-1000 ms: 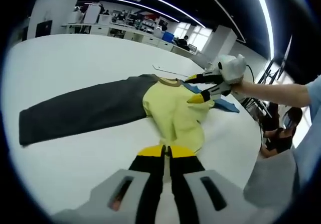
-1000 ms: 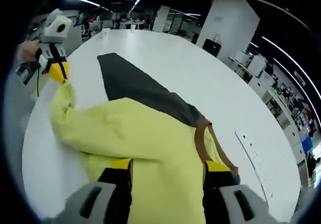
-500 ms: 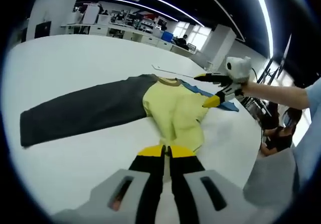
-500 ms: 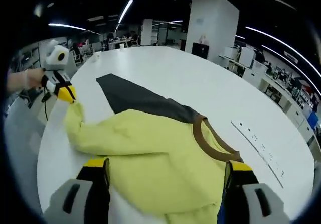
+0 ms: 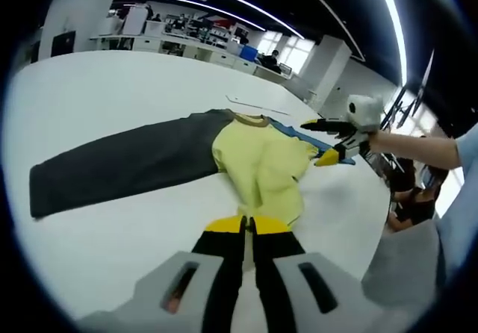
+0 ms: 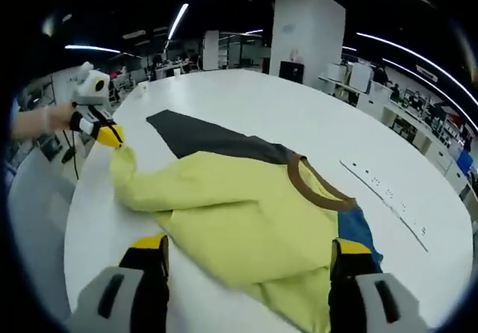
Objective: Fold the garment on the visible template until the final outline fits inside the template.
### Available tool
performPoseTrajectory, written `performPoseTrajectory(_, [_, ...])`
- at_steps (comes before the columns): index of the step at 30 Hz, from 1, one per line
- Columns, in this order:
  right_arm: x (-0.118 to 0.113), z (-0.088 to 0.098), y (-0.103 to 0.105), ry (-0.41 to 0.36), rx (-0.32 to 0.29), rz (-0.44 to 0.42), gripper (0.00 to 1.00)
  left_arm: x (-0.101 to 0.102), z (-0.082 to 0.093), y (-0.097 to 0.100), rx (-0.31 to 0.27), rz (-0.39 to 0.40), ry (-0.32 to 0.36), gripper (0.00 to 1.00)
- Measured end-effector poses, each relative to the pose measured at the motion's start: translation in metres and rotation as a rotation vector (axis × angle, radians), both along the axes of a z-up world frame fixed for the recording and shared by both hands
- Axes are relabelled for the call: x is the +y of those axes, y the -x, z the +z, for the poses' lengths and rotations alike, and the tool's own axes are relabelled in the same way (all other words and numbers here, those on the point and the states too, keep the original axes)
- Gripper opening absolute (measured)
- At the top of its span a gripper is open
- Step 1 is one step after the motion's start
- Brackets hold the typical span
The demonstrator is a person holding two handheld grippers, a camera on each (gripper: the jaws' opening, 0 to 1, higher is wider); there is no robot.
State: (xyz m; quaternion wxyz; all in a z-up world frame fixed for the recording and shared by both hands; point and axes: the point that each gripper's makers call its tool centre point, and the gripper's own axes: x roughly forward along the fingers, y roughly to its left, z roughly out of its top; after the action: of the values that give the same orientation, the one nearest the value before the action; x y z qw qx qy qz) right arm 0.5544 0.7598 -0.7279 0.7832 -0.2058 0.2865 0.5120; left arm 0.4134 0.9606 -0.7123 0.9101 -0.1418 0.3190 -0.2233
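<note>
On a wide white table [image 6: 299, 116], my left gripper [image 6: 109, 134] pinches the tip of the yellow sleeve of the garment [image 6: 246, 213], jaws closed on the fabric, while my right gripper [image 6: 250, 251] hangs above the yellow body with jaws wide and empty. The garment lies spread, its dark sleeve [image 5: 119, 165] stretched away and blue cloth at the far edge. To fold cleanly, I judge, I should carry the pinched sleeve low across the body and flatten the crease with the free gripper.
</note>
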Motion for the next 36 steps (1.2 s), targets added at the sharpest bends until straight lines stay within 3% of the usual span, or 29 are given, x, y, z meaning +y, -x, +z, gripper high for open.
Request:
performPoseTrajectory(6, [-0.013, -0.008, 0.012, 0.011, 0.021, -0.011, 0.79, 0.0, 0.0, -0.001, 0.0, 0.002, 0.0, 0.0])
performPoseTrajectory(17, [-0.014, -0.021, 0.042, -0.023, 0.13, -0.001, 0.43, -0.001, 0.0, 0.002, -0.001, 0.002, -0.001, 0.0])
performPoseTrajectory(28, [-0.012, -0.031, 0.041, -0.049, 0.188, -0.046, 0.31, 0.002, 0.0, 0.004, 0.002, 0.007, -0.002, 0.0])
performPoseTrajectory(36, [-0.009, -0.03, 0.034, -0.079, 0.193, -0.08, 0.21, 0.003, -0.001, 0.005, 0.005, 0.01, -0.004, 0.0])
